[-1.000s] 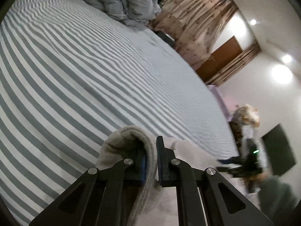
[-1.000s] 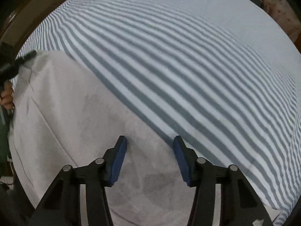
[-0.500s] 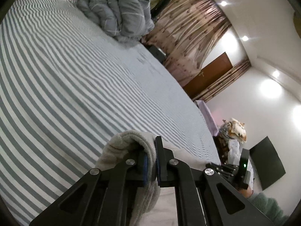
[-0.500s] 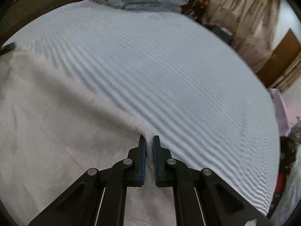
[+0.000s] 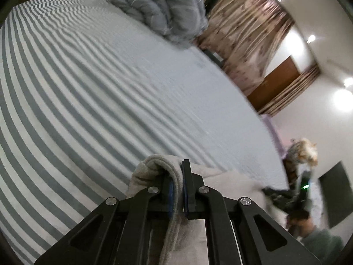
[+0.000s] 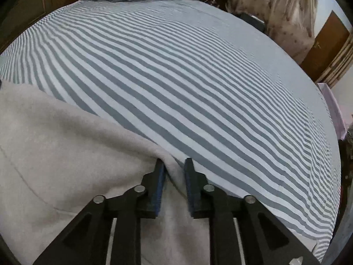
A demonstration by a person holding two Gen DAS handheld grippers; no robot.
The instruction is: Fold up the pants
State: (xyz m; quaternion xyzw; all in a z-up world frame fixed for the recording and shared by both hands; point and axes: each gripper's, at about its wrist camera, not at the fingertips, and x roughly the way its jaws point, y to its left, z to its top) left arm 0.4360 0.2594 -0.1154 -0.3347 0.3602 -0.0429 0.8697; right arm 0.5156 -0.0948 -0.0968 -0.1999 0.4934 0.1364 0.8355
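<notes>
left gripper (image 5: 182,190): jaws clamped on bunched hem of grey fleece pants (image 6: 66,154) lying on striped bed (image 6: 198,88) | right gripper (image 6: 174,185): jaws opening, pants edge between, pads not pressing | risk: right side slips, fold goes lopsided

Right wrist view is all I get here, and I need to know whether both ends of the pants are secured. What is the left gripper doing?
Observer: The left gripper is shut on a rolled edge of the pants.
Operator: Can that view see my right gripper?
Observer: Yes, blurred at its right edge; a hand in a green sleeve carries it.
Operator: Anything else on the bed?
Observer: The left view shows the grey quilt as one twisted bundle near the striped sheet's far edge.
</notes>
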